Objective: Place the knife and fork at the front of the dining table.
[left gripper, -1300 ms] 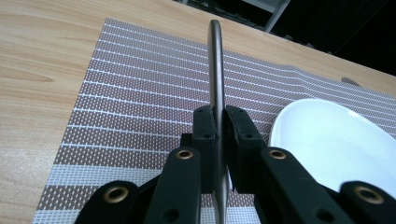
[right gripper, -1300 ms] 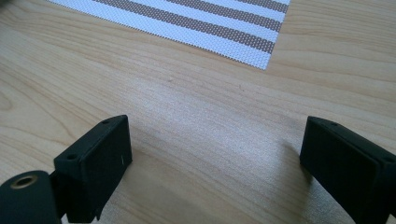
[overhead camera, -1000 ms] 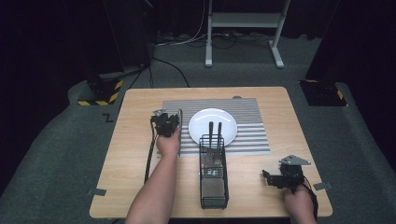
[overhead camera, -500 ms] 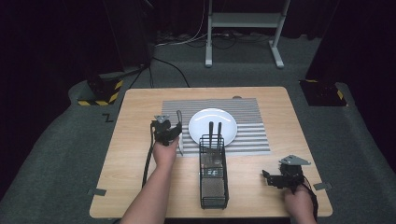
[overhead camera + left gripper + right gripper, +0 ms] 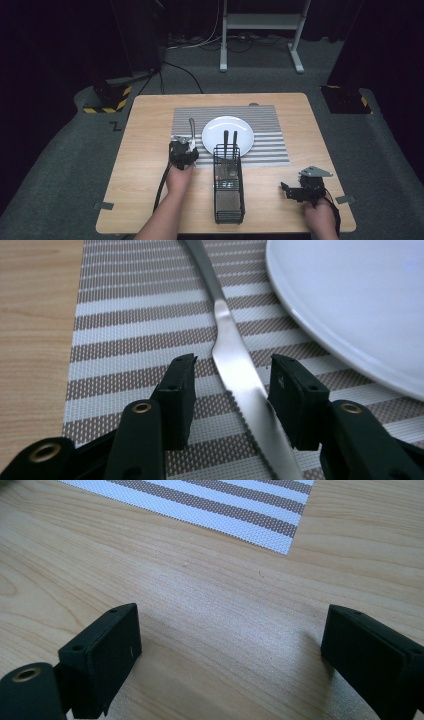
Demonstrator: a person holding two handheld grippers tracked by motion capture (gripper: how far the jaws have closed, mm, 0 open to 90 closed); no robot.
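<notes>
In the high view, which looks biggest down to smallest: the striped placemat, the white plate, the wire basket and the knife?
1. Striped placemat
2. White plate and wire basket: too alike in area to rank; the basket also sits nearer the camera.
3. Knife, clearly the smallest.

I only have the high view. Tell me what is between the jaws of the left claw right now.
Observer: A knife lies between the jaws of the left claw, serrated blade nearest. The jaws have just been closing a little but are not clamped on it.
Operator: Say what it rests on.
Observer: It lies flat on the striped placemat, beside the white plate, with a gap between them.
Operator: Report the right claw.
Observer: The right claw stands wide open over bare table, with nothing between its jaws.
</notes>
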